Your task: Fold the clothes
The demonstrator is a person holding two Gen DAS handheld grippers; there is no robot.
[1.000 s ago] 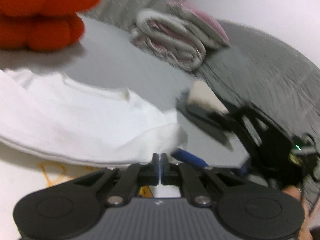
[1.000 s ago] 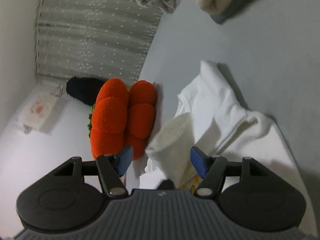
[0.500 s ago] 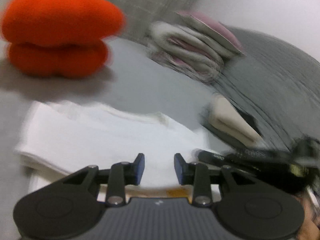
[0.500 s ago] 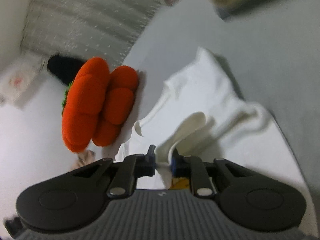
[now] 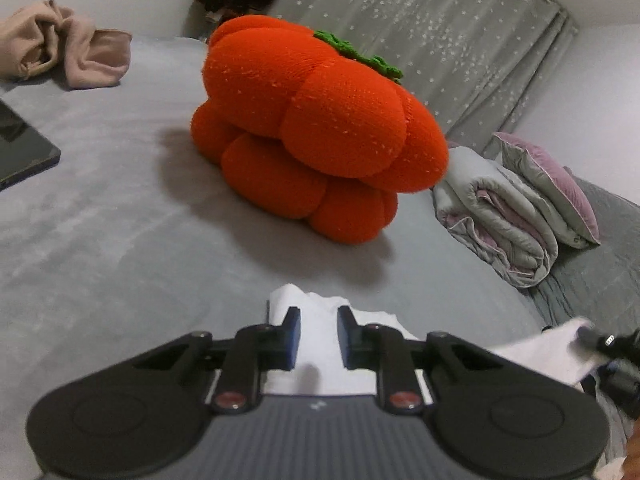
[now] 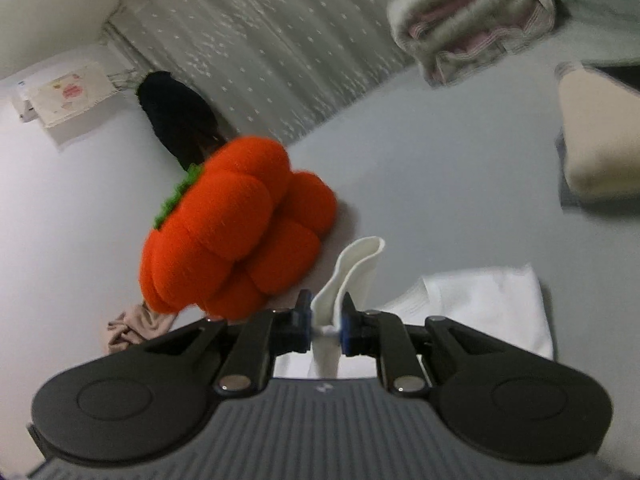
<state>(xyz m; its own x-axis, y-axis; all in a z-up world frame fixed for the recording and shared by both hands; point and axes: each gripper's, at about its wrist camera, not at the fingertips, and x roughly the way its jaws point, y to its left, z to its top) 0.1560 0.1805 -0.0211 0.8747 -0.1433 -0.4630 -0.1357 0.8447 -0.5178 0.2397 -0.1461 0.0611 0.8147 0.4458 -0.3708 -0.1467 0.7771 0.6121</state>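
- Much of the white garment (image 6: 492, 304) lies hidden under my two tools, and the far edge of the right wrist view is blurred.
- On the grey bed (image 5: 120, 232), my left gripper (image 5: 318, 338) hangs with its fingers spread, a peak of the white cloth rising between them untouched.
- My right gripper (image 6: 325, 329) pinches an upright fold of the same garment, the rest lying flat just beside it.
- An orange pumpkin cushion (image 5: 316, 132) sits just beyond.
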